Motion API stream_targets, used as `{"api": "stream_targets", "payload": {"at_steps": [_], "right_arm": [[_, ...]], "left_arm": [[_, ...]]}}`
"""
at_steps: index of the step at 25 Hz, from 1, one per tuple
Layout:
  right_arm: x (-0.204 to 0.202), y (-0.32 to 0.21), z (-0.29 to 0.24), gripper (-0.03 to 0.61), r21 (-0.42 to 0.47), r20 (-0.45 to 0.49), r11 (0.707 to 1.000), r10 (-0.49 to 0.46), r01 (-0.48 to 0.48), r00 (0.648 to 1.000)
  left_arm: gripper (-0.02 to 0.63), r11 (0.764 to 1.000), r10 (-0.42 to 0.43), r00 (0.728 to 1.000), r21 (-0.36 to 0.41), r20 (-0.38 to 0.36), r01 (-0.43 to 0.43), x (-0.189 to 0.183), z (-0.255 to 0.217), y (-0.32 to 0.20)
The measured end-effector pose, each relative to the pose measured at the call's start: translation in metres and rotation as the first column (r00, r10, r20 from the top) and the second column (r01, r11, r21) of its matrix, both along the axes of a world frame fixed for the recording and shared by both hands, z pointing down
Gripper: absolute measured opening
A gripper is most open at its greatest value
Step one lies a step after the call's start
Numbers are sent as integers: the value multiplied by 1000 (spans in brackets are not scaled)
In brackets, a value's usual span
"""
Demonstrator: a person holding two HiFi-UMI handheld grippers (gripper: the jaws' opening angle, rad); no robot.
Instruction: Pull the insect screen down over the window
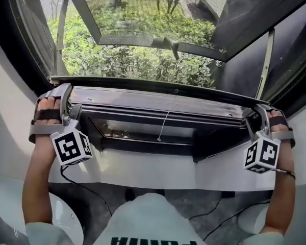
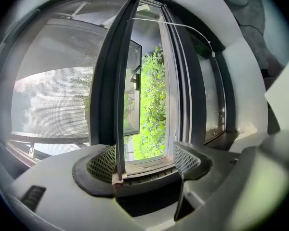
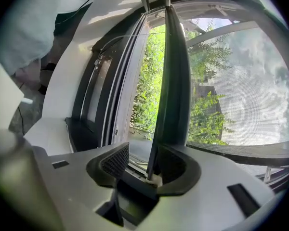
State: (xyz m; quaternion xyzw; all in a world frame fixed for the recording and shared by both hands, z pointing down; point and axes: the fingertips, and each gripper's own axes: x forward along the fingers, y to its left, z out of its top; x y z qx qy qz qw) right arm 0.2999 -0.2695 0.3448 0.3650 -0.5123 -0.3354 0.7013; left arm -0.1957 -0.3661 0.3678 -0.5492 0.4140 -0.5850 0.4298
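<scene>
The insect screen's dark bottom bar (image 1: 158,88) runs across the window about halfway down, with grey mesh (image 1: 143,14) stretched above it. My left gripper (image 1: 62,93) hooks over the bar's left end and my right gripper (image 1: 263,111) over its right end. In the left gripper view the bar (image 2: 116,81) lies against one pad (image 2: 103,162) of the left gripper (image 2: 144,160); the other pad (image 2: 188,158) stands apart from it. In the right gripper view the bar (image 3: 176,81) rests in the right-hand jaw of the right gripper (image 3: 144,163), clear of the other pad (image 3: 116,160). Both stand open around the bar.
A thin pull cord (image 1: 166,119) hangs from the bar's middle. Below is the dark window frame (image 1: 143,137) and the white sill (image 1: 143,172). Green shrubs (image 1: 132,60) show through the opening. Cables (image 1: 86,190) trail on the floor near my lap.
</scene>
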Motion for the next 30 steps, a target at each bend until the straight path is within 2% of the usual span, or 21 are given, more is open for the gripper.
{"api": "stream_targets", "payload": {"at_steps": [10, 21, 30], "right_arm": [[-2, 3, 55, 187, -14, 25, 1000, 12, -11, 1000], [-1, 0, 63, 187, 54, 29, 998, 12, -13, 999], [0, 2, 67, 187, 49, -2, 999, 17, -16, 1000]], "left_arm": [[380, 998, 9, 1000, -63, -14, -10, -1, 56, 1], [380, 1000, -6, 999, -2, -32, 6, 0, 65, -2], [380, 999, -39, 999, 38, -8, 39, -1, 68, -2]]}}
